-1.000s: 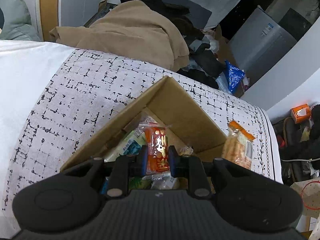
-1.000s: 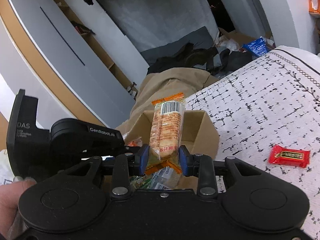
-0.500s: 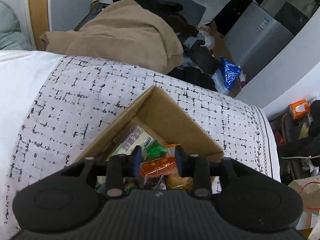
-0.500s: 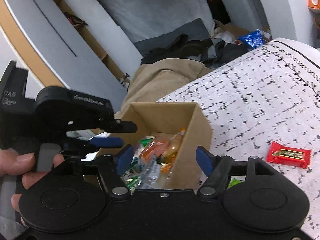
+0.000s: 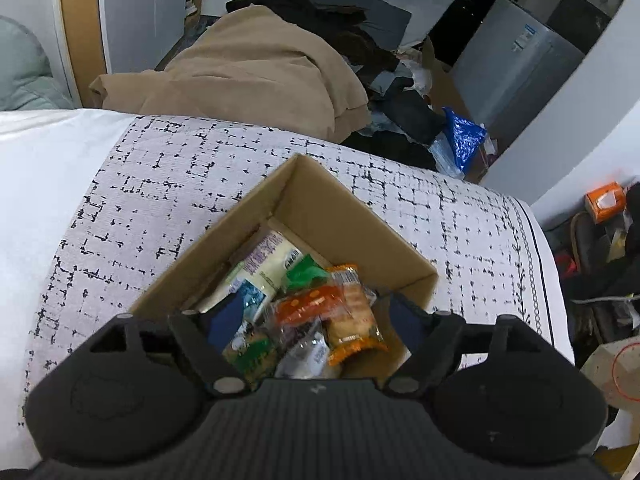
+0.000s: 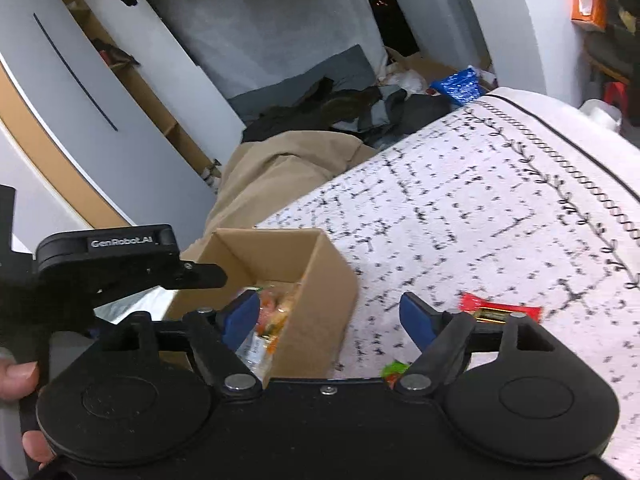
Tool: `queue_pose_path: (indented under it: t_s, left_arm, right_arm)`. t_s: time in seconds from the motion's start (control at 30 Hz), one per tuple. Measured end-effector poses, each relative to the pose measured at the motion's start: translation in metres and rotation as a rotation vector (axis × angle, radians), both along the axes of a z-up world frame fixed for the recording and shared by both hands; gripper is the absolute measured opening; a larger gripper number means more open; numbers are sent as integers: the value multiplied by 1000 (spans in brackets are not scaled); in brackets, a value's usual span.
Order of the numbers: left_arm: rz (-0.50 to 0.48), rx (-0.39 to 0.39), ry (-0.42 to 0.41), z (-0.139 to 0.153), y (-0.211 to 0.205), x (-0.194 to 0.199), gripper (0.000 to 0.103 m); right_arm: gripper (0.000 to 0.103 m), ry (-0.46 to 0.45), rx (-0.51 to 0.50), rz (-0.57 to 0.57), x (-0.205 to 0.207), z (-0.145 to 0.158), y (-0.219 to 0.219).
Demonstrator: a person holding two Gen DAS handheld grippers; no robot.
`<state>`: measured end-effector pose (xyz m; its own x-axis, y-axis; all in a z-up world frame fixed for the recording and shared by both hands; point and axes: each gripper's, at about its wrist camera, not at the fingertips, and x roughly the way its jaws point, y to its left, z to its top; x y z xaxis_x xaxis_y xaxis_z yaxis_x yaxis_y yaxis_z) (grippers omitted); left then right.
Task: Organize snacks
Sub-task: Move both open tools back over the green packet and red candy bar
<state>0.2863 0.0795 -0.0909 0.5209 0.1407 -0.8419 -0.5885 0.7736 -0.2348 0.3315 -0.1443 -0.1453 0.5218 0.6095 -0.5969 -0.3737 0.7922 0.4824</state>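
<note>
An open cardboard box [image 5: 344, 208] [image 6: 320, 284] stands on the patterned cloth and holds several snack packets. On top of the pile lie an orange-trimmed biscuit pack [image 5: 352, 316] and a small orange packet [image 5: 308, 306]. My left gripper [image 5: 312, 316] hovers over the box, open and empty. My right gripper [image 6: 330, 316] is open too, just right of the box over its near corner. A red candy bar [image 6: 500, 312] lies on the cloth behind the right finger. A small green-wrapped snack [image 6: 394, 372] peeks out by the gripper base.
The other gripper's black body [image 6: 120, 256] and a hand [image 6: 18, 376] sit at the left of the right wrist view. A tan blanket [image 5: 256, 68], dark clothes and a blue bag [image 5: 460, 140] lie beyond the bed edge. The patterned cloth [image 6: 500, 208] spreads right of the box.
Both grippers opened and dropped their packets into the box: the left the small orange packet, the right the biscuit pack. The right gripper has since shifted right, toward the red candy bar.
</note>
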Motion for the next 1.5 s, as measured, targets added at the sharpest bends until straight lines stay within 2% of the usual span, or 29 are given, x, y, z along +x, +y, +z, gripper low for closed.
queue_pose_path:
  t_s: [0.3,0.57,0.67,0.73,1.27,1.33,1.5]
  left_arm:
    - [-34,24,10,5,-26,-6,80]
    - [-116,42,23,10,-57,-9,81]
    - [-134,39,38,9,-67,-9,85]
    - [-142,46,54,8,-73,-10,89]
    - [-276,80,69,-5,-122,-23,90]
    - [-290,93,62,-5,-126,-23,90]
    - [-332,123,58,-12,-137,-21,90]
  right_arm:
    - [81,26,-36,-19,2,3,-25]
    - [82,24,-43,-46,7,11,-56]
    - [82,33,-43,-58,8,11,-65]
    - [82,36,-46,-56,7,11,-71]
    - [85,14,-96,-2,1,10,-102]
    - [91,6,-98,16,0,9,-105]
    - [94,10,-132,10,3,5,-115]
